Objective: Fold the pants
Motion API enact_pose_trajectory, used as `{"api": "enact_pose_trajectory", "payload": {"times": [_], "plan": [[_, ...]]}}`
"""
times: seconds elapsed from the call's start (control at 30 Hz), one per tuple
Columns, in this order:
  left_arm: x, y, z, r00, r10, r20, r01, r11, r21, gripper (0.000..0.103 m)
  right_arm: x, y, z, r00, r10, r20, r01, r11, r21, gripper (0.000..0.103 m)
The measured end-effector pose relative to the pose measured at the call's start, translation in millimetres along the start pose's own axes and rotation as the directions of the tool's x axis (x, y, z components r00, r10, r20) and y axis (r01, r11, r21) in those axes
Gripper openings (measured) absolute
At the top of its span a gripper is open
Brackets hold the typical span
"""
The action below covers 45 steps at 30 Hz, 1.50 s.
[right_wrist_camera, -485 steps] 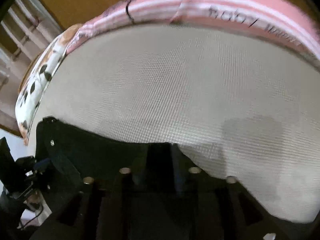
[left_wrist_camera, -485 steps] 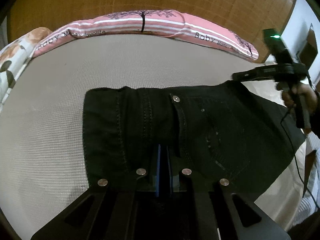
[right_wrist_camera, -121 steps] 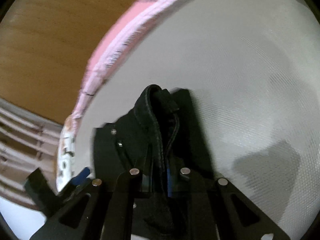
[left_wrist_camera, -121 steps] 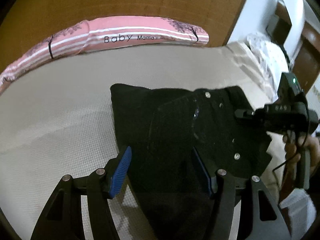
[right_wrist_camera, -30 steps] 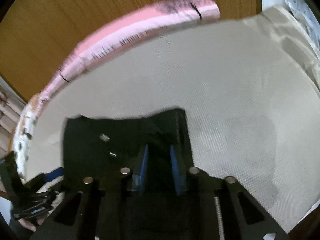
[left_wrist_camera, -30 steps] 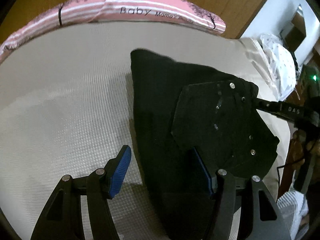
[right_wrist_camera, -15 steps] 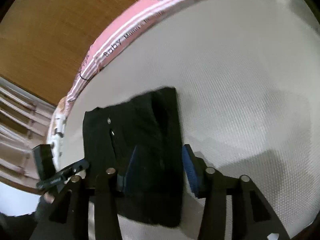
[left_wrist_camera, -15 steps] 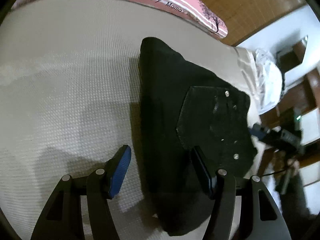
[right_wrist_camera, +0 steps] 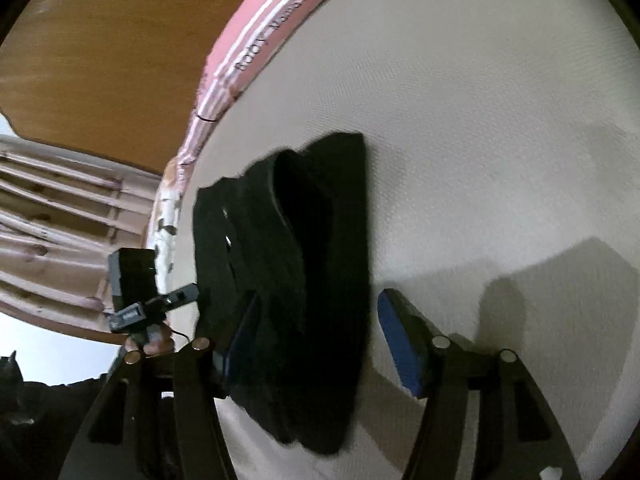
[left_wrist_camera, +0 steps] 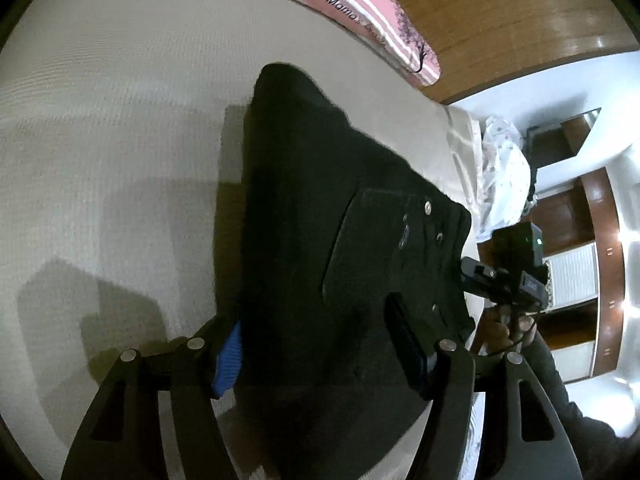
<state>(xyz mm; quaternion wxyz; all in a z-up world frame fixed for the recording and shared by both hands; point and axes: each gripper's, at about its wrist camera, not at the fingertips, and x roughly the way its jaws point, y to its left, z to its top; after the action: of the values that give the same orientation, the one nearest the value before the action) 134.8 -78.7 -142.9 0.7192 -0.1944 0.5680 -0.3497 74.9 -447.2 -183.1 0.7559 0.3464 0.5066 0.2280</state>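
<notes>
On the bed: I see the pants [left_wrist_camera: 328,216] lying as a compact black folded stack on the beige sheet [left_wrist_camera: 112,128], well short of the pink pillow [left_wrist_camera: 360,4].
Task status: I judge the fold finished or nearly so; the layers look stacked, pocket side up.
Left gripper [left_wrist_camera: 320,344]: released, blue pads spread wide, straddling the near end of the stack; I cannot tell whether the pads touch the cloth.
Right gripper [right_wrist_camera: 316,340]: released, jaws wide, angled along the stack from the other side; one pad sits over the fabric, the other over bare sheet.
Pose: I hold both tools low and tilted, pointing along the pants, neither gripping.
Risk 1: a pad could snag the top layer when I withdraw and drag it open, because the pads sit close to the stack.
Risk 2: the upper layer in the right wrist view bulges; I judge it could spring back if left unpressed.
</notes>
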Motion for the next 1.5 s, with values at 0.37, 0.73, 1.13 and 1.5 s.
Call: {"api": "enact_pose_trajectory", "payload": {"times": [0.37,0.73,1.13,1.5], "plan": [[7,-9,2,0.992,0.101,0.069,-0.106,0.991,0.075,0.032,8,1,-12,0.995,0.050,0.091,-0.059,0.993,0.099,0.027],[-51,-14,5,0.977,0.149,0.155,-0.168,0.979,0.117,0.016,11,91,-12,0.984,-0.090,0.153,0.084,0.995,0.047,0.021],[-143,73,60,0.921,0.294,0.257,-0.310,0.951,0.022,0.016,134,175,46,0.995,0.020,0.095,-0.018,1.000,-0.018,0.021],[-137,117,131,0.906,0.325,0.270,-0.345,0.938,0.030,0.016,195,205,112,0.995,-0.035,0.089,0.039,0.998,-0.039,0.020]]}}
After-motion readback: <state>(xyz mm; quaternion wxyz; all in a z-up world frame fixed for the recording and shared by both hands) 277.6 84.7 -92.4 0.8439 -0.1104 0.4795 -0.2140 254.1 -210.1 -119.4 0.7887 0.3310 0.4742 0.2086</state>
